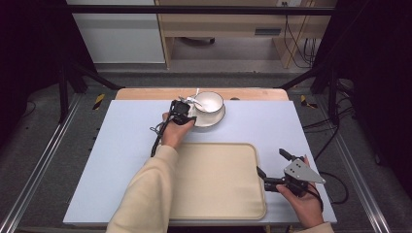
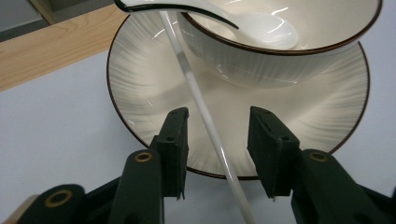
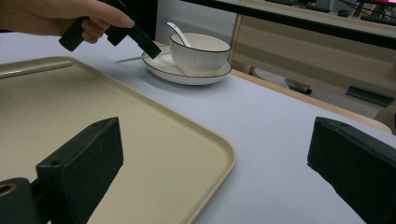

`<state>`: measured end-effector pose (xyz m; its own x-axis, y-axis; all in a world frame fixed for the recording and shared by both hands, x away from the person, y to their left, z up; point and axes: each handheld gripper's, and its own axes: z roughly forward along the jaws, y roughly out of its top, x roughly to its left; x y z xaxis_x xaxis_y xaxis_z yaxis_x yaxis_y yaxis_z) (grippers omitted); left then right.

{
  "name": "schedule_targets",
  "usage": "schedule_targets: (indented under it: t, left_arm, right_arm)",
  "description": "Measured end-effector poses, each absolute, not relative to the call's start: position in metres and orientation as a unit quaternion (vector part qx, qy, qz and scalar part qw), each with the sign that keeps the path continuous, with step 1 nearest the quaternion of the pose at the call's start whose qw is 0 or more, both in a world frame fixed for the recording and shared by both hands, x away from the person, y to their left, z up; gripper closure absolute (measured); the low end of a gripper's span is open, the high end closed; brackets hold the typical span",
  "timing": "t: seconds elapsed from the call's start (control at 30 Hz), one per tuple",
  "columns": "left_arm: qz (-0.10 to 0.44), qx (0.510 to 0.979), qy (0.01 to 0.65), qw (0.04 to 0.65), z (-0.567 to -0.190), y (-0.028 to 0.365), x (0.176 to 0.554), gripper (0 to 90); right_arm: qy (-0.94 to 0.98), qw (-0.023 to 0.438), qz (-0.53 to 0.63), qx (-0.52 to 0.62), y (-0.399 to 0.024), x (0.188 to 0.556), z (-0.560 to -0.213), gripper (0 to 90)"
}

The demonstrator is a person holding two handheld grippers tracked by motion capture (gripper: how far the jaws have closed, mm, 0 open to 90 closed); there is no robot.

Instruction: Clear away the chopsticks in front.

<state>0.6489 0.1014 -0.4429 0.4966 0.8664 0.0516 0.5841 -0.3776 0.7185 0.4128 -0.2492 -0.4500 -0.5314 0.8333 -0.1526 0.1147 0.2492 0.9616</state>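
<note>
A white ribbed bowl (image 1: 210,101) stands on a matching plate (image 1: 214,120) at the back of the table, with a white spoon (image 2: 261,29) resting in it. A slender white stick (image 2: 196,92) lies across the plate's rim beside the bowl. My left gripper (image 2: 218,114) reaches over the plate edge, its jaws straddling the stick with a gap on both sides, so it is open. From the right gripper view, the left gripper (image 3: 153,48) points down at the plate (image 3: 164,70). My right gripper (image 1: 270,160) stands wide open by the right edge of the beige tray (image 1: 214,180), holding nothing.
The tray (image 3: 93,116) fills the near middle of the pale grey mat (image 1: 126,126). A wooden table edge (image 1: 145,93) runs behind the plate. Black frame bars stand at the back and sides. A black cable trails from the left gripper along the sleeve.
</note>
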Motion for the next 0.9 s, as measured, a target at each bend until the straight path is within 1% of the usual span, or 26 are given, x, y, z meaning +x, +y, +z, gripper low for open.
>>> schedule_targets:
  t: [0.37,0.7,0.9]
  left_arm:
    - [0.220,0.794,0.467,0.321,-0.449,0.096,0.651,71.5]
    - [0.230,0.780,0.487,0.318,-0.453,0.094,0.650,78.2]
    - [0.247,0.766,0.503,0.316,-0.454,0.098,0.649,84.5]
  right_arm:
    - [0.712,0.346,0.513,0.332,-0.248,0.413,-0.450,3.5]
    - [0.714,0.345,0.512,0.331,-0.248,0.413,-0.451,3.5]
    - [0.715,0.343,0.511,0.330,-0.247,0.413,-0.452,3.5]
